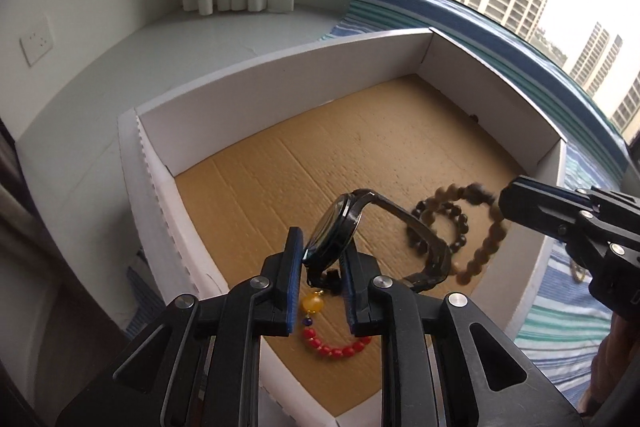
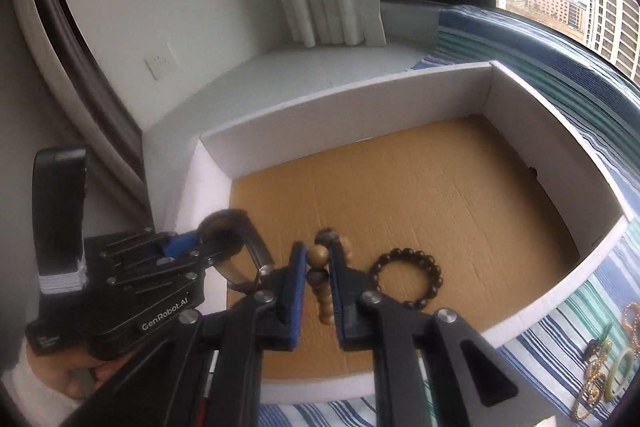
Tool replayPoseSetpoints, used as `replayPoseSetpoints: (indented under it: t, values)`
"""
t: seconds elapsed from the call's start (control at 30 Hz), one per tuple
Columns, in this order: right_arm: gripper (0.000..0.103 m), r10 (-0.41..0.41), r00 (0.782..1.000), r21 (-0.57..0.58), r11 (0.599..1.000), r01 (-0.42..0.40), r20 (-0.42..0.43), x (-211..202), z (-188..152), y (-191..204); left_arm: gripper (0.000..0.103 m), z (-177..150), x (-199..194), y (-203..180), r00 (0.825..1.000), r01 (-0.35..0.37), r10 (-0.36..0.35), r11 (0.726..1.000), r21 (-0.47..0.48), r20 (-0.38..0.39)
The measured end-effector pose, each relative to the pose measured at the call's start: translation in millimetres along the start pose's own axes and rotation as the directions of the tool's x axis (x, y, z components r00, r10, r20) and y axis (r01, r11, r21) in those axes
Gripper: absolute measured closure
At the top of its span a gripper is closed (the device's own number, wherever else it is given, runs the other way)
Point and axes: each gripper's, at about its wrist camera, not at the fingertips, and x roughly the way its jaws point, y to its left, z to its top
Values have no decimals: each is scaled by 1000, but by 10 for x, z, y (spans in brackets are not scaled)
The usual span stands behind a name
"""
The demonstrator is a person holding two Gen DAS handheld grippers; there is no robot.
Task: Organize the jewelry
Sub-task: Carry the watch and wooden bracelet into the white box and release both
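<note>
Left tongs clenched on the black watch, holding it above the box floor near the box's near-left corner; the strap arcs off to the right. Red bracelet with a yellow bead lies on the cardboard floor right under those tongs, by the near wall. Dark bead bracelet lies flat on the floor toward the near-right. Right tongs clenched on the tan bead bracelet, lifted over the floor just beside the dark one. Outside the box's right wall, more bangles sit on the striped cloth.
</note>
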Motion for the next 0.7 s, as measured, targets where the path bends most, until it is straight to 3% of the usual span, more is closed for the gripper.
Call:
replayPoseSetpoints:
  t: [0.03, 0.1, 0.13, 0.27, 0.33, 0.43, 0.6, 0.7]
  values:
    - [87, -18, 1000, -2, 1000, 18, 11, -26, 14, -15, 57, 10, -38, 1, 1000, -11, 11, 1000, -4, 14]
    - [74, -45, 998, -9, 999, 45, 51, -144, 37, -15, 32, 19, -135, 14, 998, -37, 38, 999, -15, 58]
    - [66, -56, 995, -10, 998, 57, 78, -233, 47, -22, 29, 18, -191, 10, 995, -49, 51, 999, -18, 81]
    - [61, -102, 980, -6, 994, 105, 170, -627, 10, -78, 26, -3, -380, -74, 991, -28, 30, 999, -15, 130]
    - [47, -147, 966, 3, 989, 150, 212, -812, -62, -147, 20, -47, -473, -199, 988, -9, 8, 1000, 4, 157]
    - [39, -221, 941, 25, 975, 222, 256, -1044, -274, -315, 13, -184, -590, -510, 982, 42, -53, 997, 67, 180]
    - [38, -339, 916, 114, 940, 321, 214, -1221, -842, -792, 7, -538, -555, -1182, 971, 181, -207, 963, 202, 118]
    - [38, -423, 894, 175, 901, 398, 149, -1235, -1253, -1131, 7, -789, -344, -1630, 968, 228, -248, 934, 275, 39]
